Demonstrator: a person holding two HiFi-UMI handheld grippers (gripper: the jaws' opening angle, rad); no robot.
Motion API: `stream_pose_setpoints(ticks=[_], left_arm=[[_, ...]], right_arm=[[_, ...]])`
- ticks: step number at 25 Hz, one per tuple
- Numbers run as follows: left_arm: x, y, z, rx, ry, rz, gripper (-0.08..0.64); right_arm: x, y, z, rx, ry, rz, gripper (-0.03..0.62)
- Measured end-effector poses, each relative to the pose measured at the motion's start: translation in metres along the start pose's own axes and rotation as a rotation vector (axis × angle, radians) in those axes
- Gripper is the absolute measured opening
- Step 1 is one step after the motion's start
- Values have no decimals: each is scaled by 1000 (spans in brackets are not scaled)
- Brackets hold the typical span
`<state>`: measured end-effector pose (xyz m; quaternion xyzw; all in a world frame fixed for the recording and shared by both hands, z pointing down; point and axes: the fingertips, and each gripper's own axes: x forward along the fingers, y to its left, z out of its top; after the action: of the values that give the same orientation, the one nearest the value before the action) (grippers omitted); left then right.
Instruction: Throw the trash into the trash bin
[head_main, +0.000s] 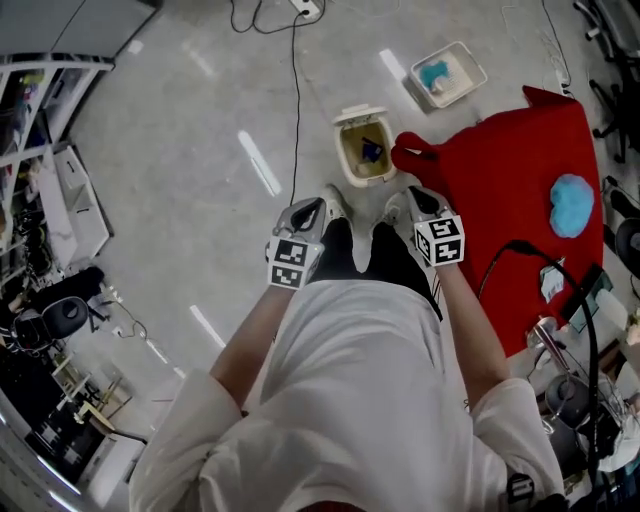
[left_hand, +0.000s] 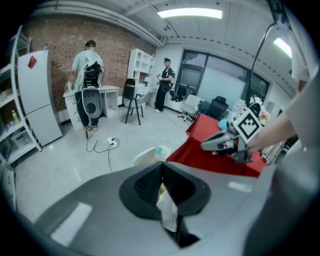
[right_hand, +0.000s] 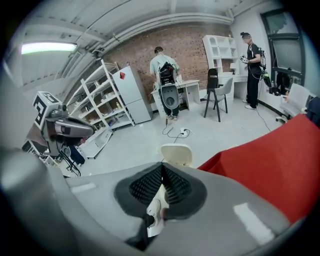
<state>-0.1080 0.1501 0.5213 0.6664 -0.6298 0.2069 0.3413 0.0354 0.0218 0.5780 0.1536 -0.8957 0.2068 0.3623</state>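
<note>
In the head view both grippers are held close in front of the person's body, above the floor. The left gripper (head_main: 308, 210) is shut on a crumpled white scrap of paper (left_hand: 167, 210), which hangs behind its closed pads. The right gripper (head_main: 416, 196) is shut on a small white wrapper (right_hand: 155, 216) in the same way. The cream trash bin (head_main: 365, 150) stands on the floor just ahead of both grippers with its lid flipped up and something blue inside. It also shows past the jaws as the bin (left_hand: 149, 156) and its raised lid (right_hand: 176, 154).
A table under a red cloth (head_main: 520, 170) stands right of the bin, with a blue object (head_main: 572, 205) on it. A white tray (head_main: 447, 75) lies on the floor beyond. Shelves (head_main: 40, 190) line the left. A cable (head_main: 295, 90) runs across the floor. Two people stand far off.
</note>
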Motion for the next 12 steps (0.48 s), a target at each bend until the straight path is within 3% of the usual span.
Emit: stream_pose_setpoints(ticks=[12], left_arm=[[-33, -24, 9, -3, -28, -51, 5]], right_arm=[[-72, 24, 25, 3, -101, -8, 2]])
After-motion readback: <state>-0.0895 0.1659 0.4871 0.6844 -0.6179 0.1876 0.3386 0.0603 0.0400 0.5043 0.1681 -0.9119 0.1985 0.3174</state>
